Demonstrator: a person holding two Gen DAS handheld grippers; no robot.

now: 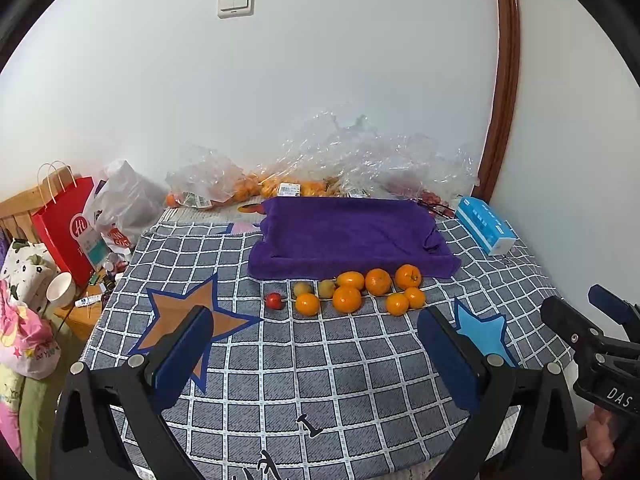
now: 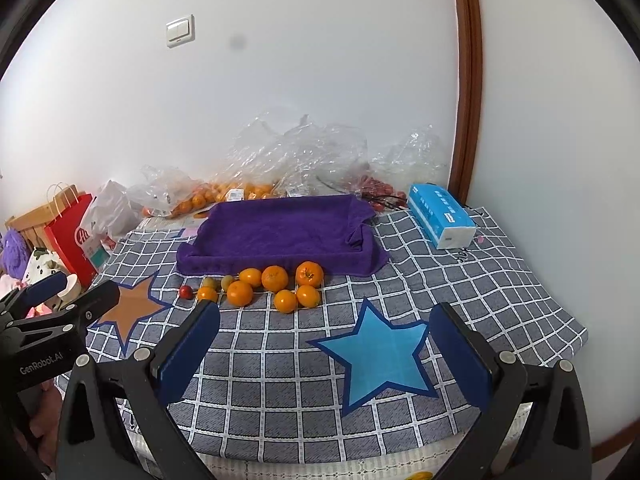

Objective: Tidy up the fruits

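Observation:
Several oranges (image 1: 347,298) (image 2: 275,278), two small yellow-green fruits (image 1: 303,289) (image 2: 209,282) and a small red fruit (image 1: 274,301) (image 2: 185,291) lie in a cluster on the checked cloth, just in front of a purple towel-lined tray (image 1: 348,232) (image 2: 280,228). My left gripper (image 1: 316,356) is open and empty, held back from the fruit near the front of the table. My right gripper (image 2: 324,348) is open and empty, over the blue star, to the right of the left one. Each gripper shows at the edge of the other's view.
Clear plastic bags with more oranges (image 1: 256,186) (image 2: 224,196) and red fruit (image 2: 376,188) lie along the back wall. A blue tissue pack (image 1: 486,230) (image 2: 440,216) sits at the right. A red paper bag (image 1: 66,228), a white bowl (image 1: 60,289) and clutter stand left of the table.

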